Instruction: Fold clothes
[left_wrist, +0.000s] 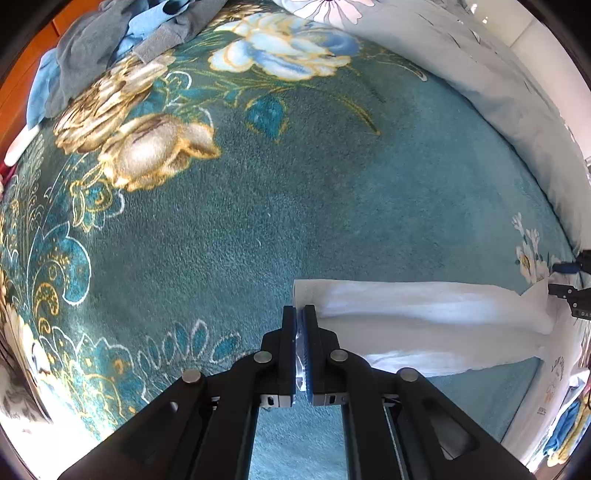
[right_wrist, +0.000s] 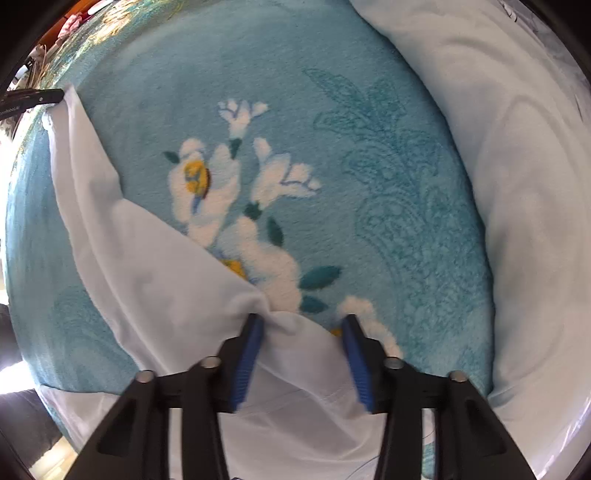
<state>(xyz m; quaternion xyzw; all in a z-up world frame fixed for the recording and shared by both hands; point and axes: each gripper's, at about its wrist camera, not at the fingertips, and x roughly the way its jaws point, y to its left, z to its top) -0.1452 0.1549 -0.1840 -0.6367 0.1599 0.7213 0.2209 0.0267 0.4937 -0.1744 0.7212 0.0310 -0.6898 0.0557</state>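
Observation:
A white garment (left_wrist: 424, 317) lies stretched over the teal floral blanket (left_wrist: 332, 192). One long folded strip of it runs from left to right. My left gripper (left_wrist: 303, 325) is shut on the strip's left corner, and a thin layer of cloth shows between its pads. At the far right edge of that view, my right gripper (left_wrist: 559, 278) stands at the strip's other end. In the right wrist view the white garment (right_wrist: 147, 266) passes between the blue pads of my right gripper (right_wrist: 303, 325). Its jaws stand apart around a bunched fold. The left gripper (right_wrist: 37, 98) appears at the cloth's far corner.
A heap of grey and blue clothes (left_wrist: 92, 48) sits at the blanket's far left corner. A pale quilt (left_wrist: 480, 74) borders the blanket on the right and rises as a thick roll (right_wrist: 524, 192). Orange wooden furniture (left_wrist: 22, 92) stands beyond the bed edge.

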